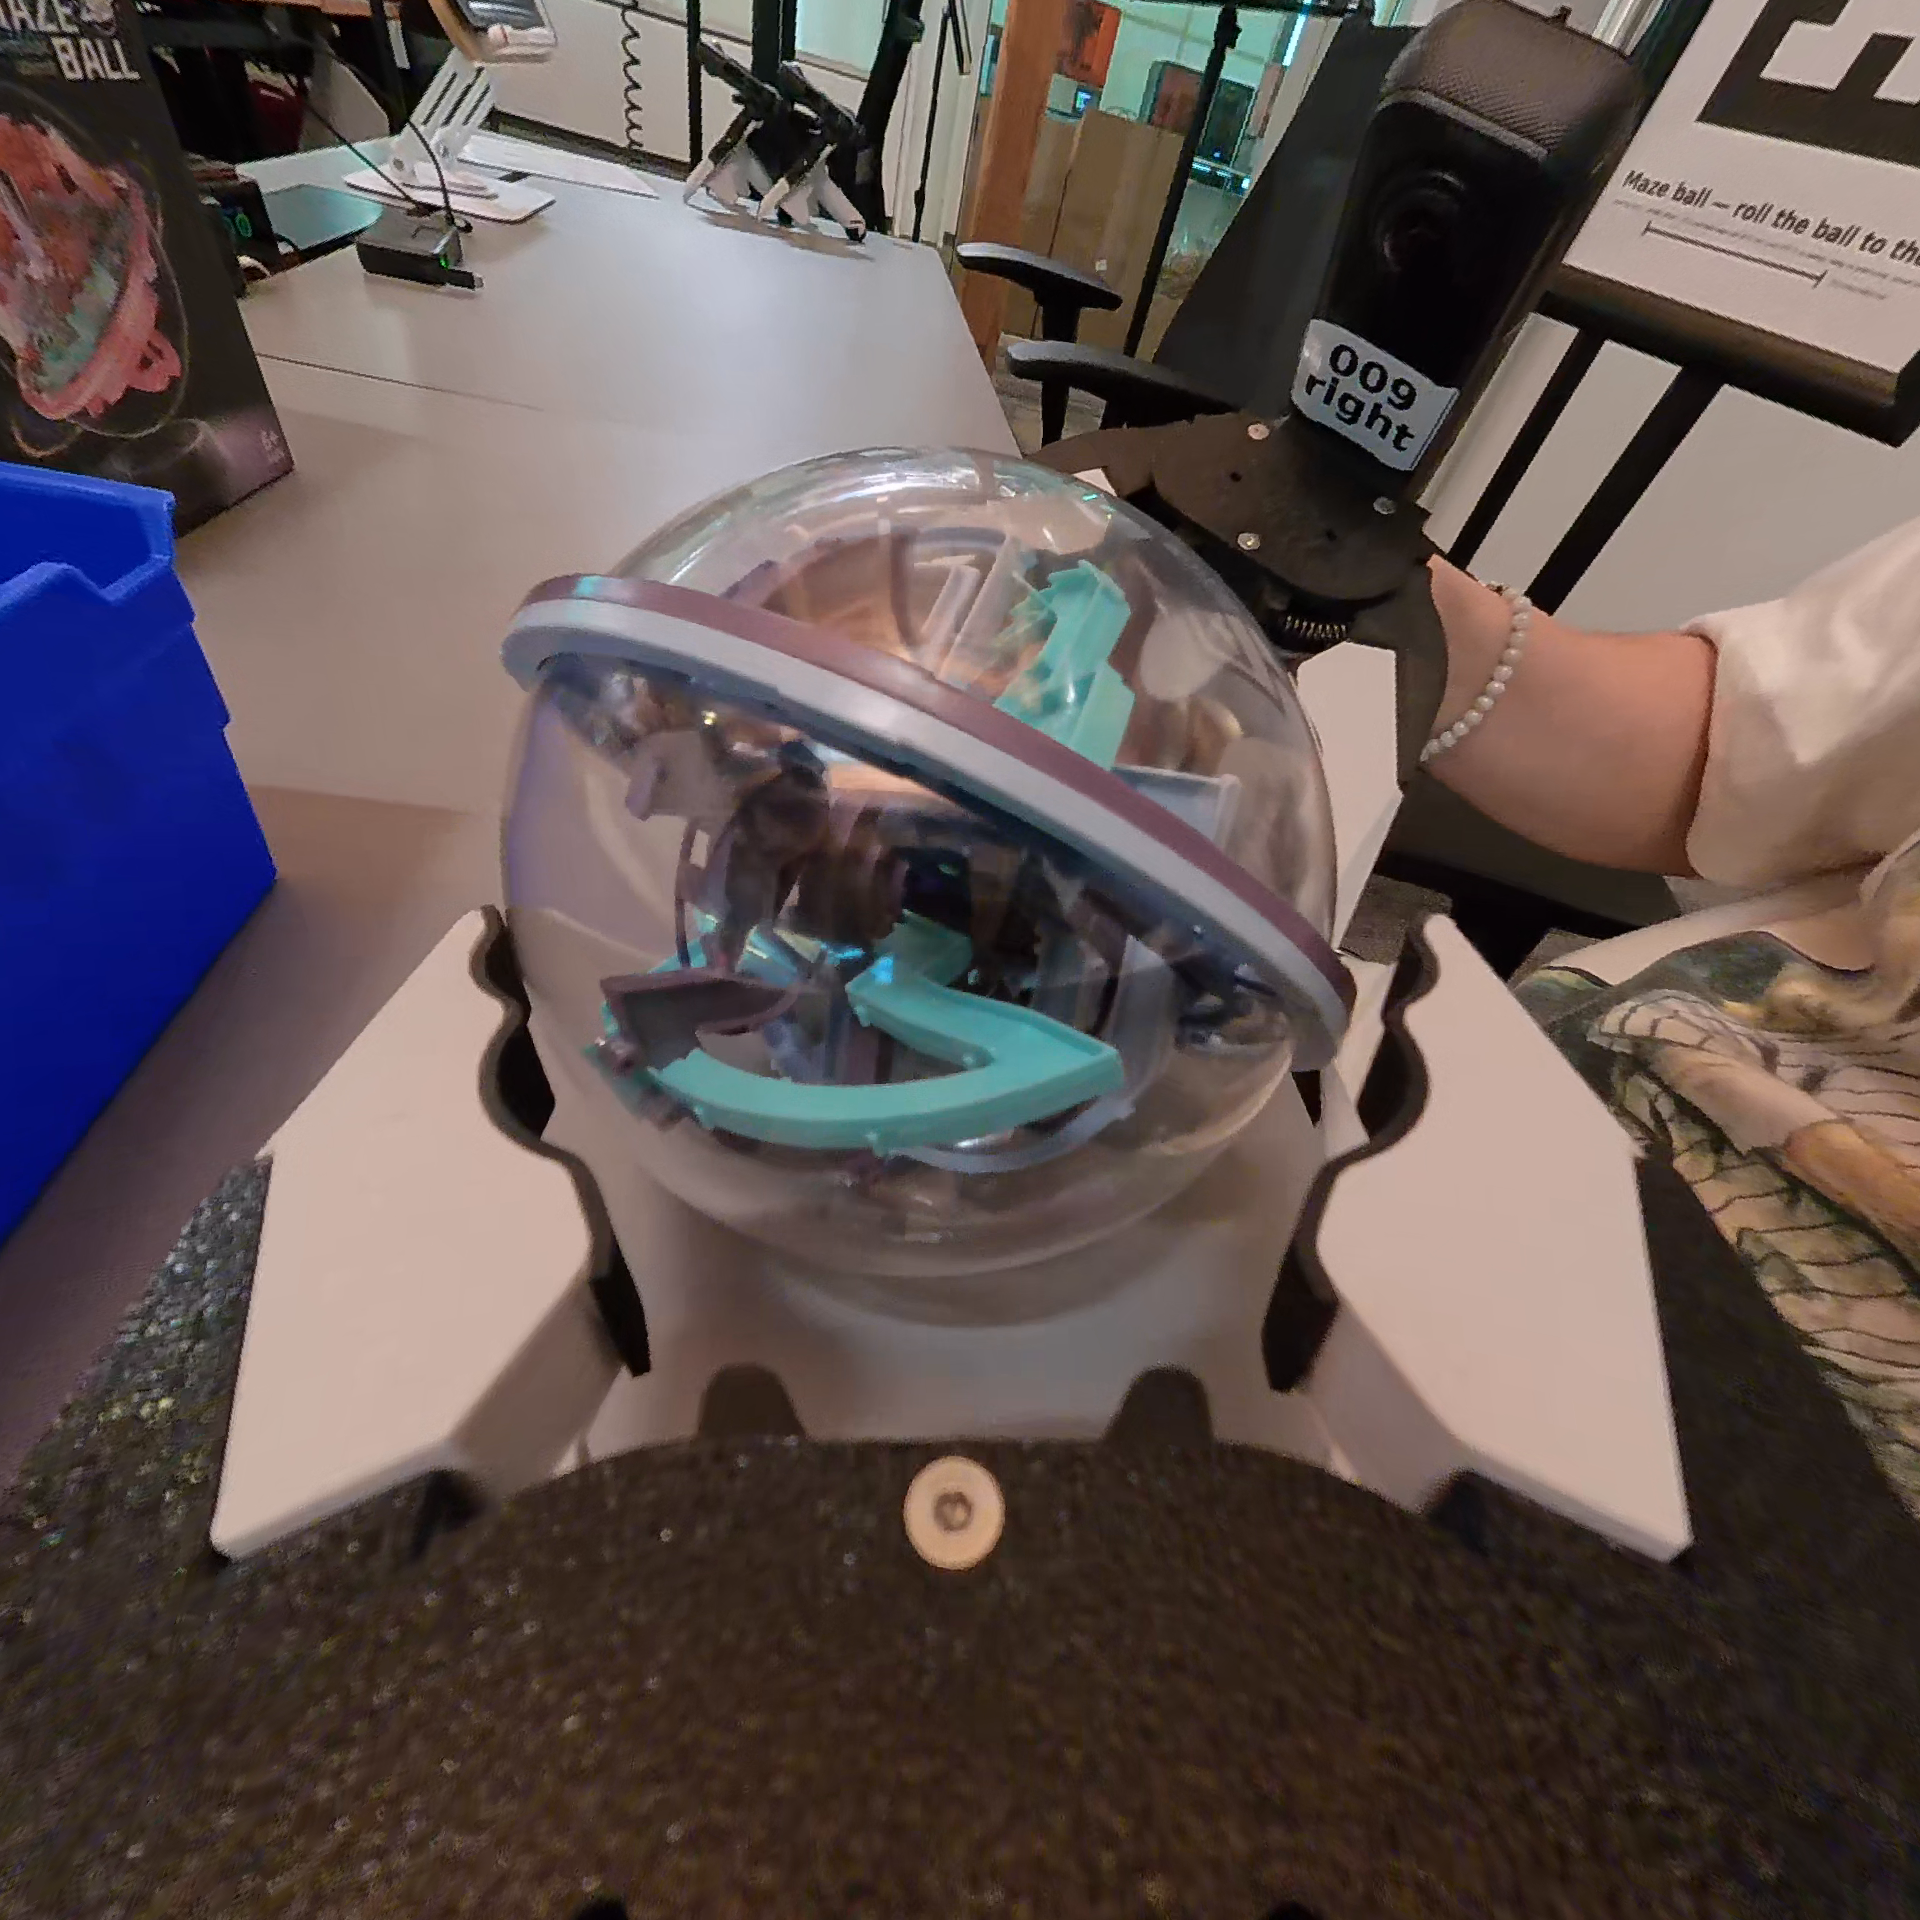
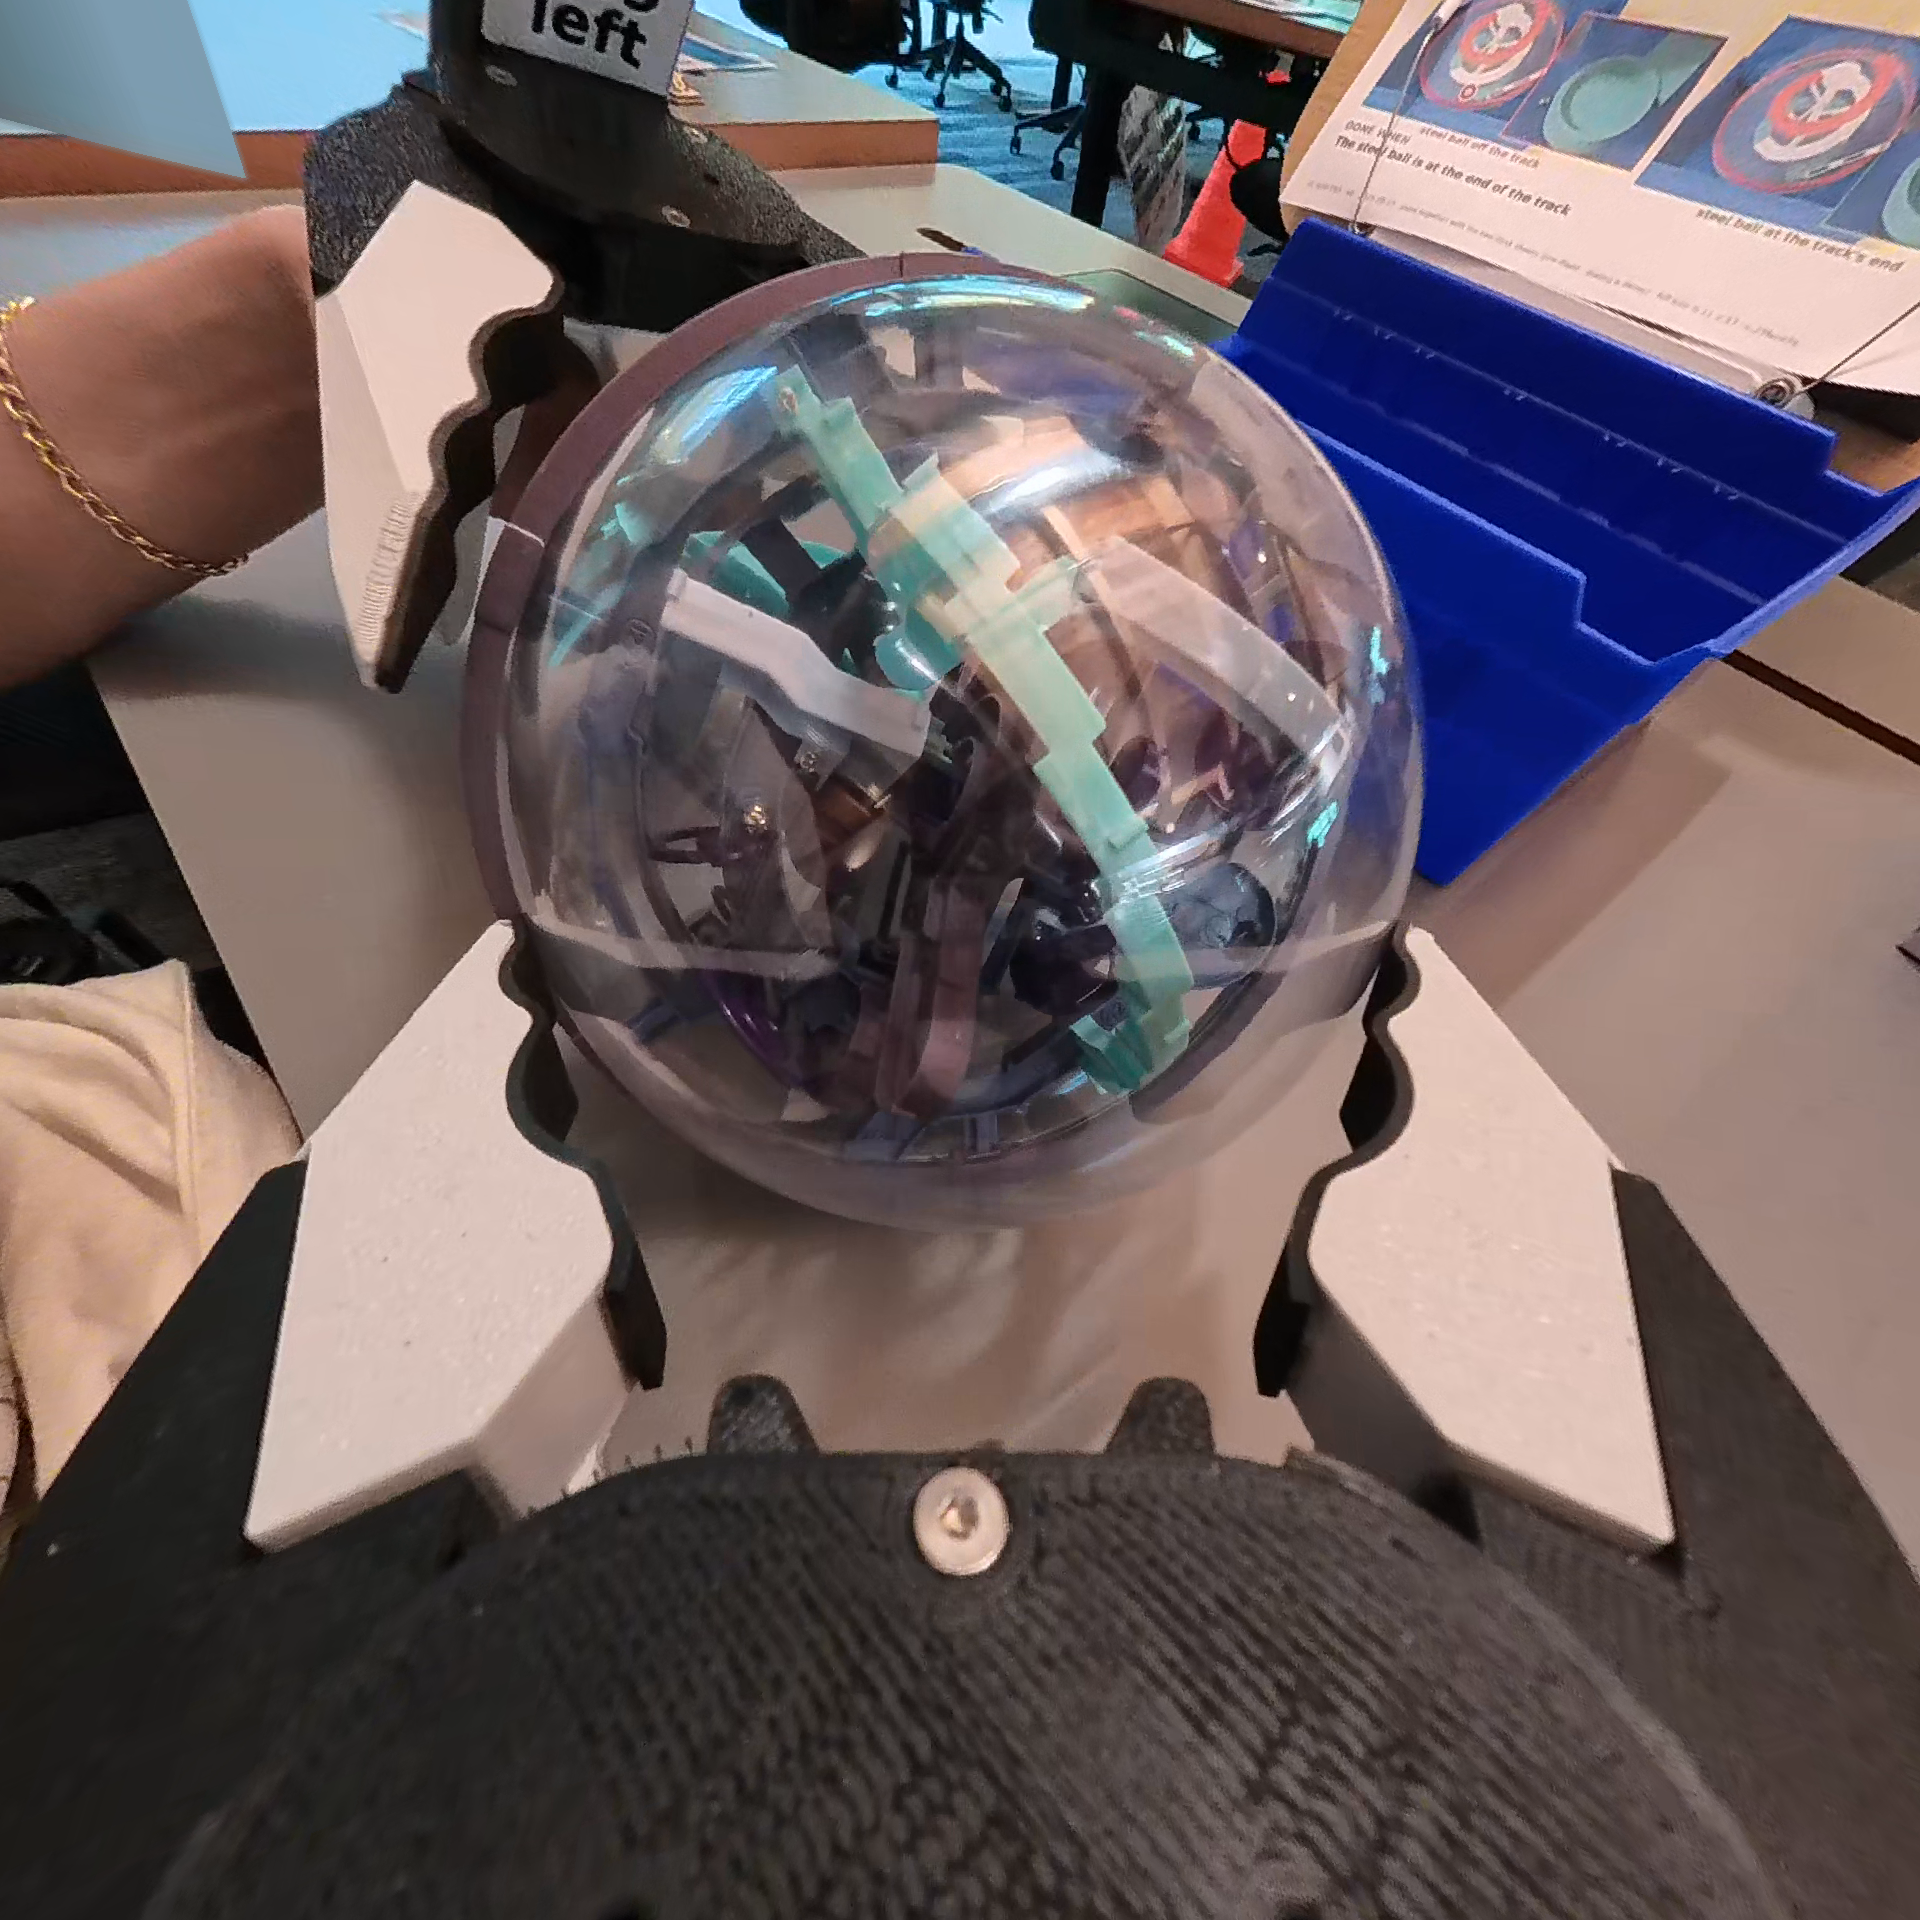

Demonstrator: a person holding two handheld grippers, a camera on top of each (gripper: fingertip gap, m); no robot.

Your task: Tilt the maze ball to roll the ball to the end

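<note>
Presently the maze ball point(image 1: 914, 883) is clamped between both grippers (left point(image 1: 925, 935), right point(image 2: 951, 956)) above the desk point(image 2: 1662, 987), rim tilted; steel ball unlocated, so progress cannot be told.

A big pale table point(image 1: 644, 343) fills the room. A blue plastic bin point(image 1: 114, 810) sits on it. Black office chairs point(image 1: 1081, 332) stand behind. Farther back are a wooden post point(image 1: 1023, 156), bright windows point(image 1: 1174, 62), and an orange cone point(image 2: 1210, 223) on the floor
</note>
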